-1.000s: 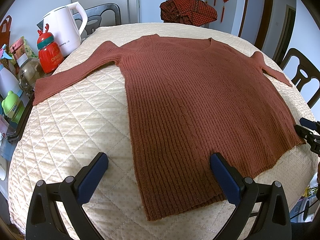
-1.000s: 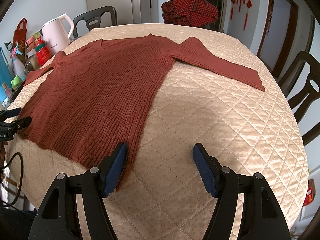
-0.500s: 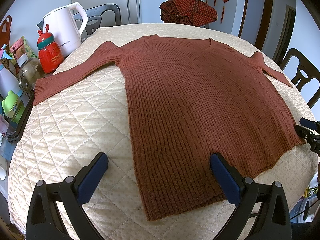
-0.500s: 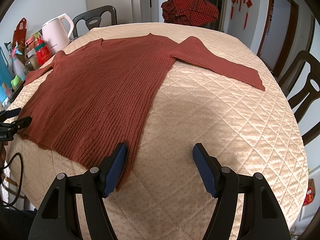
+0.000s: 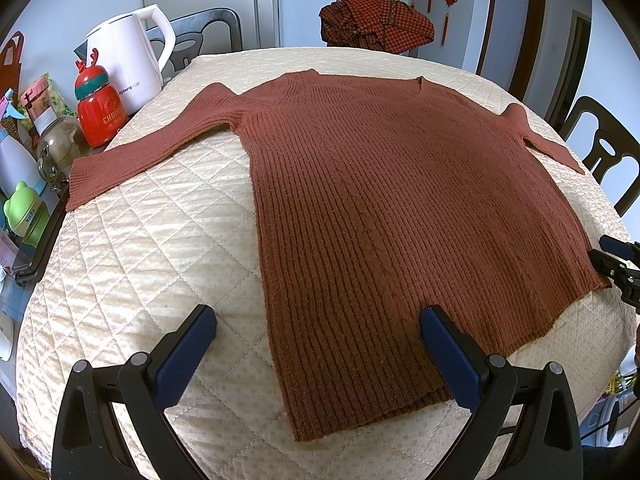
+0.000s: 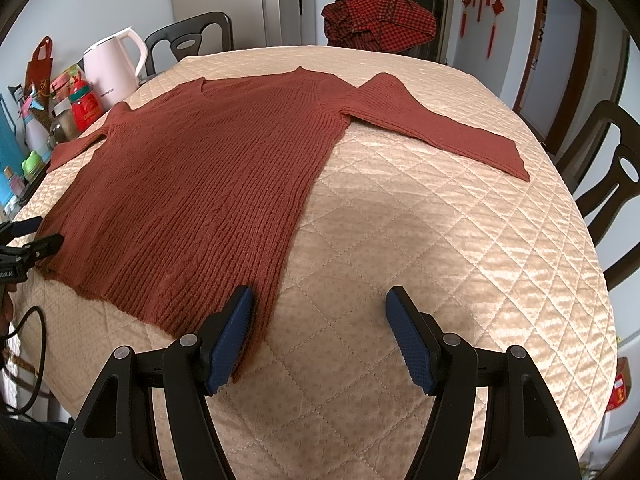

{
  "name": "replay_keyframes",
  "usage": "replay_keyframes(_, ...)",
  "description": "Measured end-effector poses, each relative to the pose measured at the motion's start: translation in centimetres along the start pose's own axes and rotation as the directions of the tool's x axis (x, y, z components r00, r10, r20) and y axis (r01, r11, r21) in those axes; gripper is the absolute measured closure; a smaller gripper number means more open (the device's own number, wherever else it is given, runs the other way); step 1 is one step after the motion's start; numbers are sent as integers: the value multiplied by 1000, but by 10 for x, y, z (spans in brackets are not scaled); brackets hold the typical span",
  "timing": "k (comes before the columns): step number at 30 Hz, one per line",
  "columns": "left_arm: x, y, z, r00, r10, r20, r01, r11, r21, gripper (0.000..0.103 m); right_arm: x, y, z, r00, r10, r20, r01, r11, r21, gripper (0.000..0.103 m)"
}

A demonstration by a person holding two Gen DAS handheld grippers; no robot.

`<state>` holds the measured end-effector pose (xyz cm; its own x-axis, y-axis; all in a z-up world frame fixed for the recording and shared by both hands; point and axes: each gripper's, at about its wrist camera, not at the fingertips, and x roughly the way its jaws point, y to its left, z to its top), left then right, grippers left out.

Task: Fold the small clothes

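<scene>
Sweater [image 5: 404,200] flat on quilted table [image 5: 160,248], both hand-held grippers wide apart.

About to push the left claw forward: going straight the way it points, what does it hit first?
Most likely the sweater's bottom hem; the left claw is open over its near left corner. How high it hangs above the cloth is unclear.

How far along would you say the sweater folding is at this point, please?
Done: the sweater lies flat with both sleeves spread on the quilted table. In hand: nothing; the left gripper and right gripper are open at its hem corners. Left: every fold.
</scene>
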<state>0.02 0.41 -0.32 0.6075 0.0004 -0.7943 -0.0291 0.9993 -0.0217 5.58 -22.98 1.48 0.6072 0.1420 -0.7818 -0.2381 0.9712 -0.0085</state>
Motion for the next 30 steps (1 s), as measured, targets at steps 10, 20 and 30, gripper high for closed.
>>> replay_keyframes(10, 0, 0, 0, 1000, 1, 1, -1, 1000, -2, 0, 0, 0, 0, 1000, 0, -1, 0, 1000, 1, 34)
replay_keyframes(20, -1, -1, 0, 1000, 2, -1, -2, 1000, -2, 0, 0, 0, 0, 1000, 0, -1, 0, 1000, 1, 34)
replay_keyframes(30, -1, -1, 0, 1000, 3, 2, -3, 1000, -3, 0, 1, 1, 0, 1000, -2, -5, 2, 1000, 2, 34)
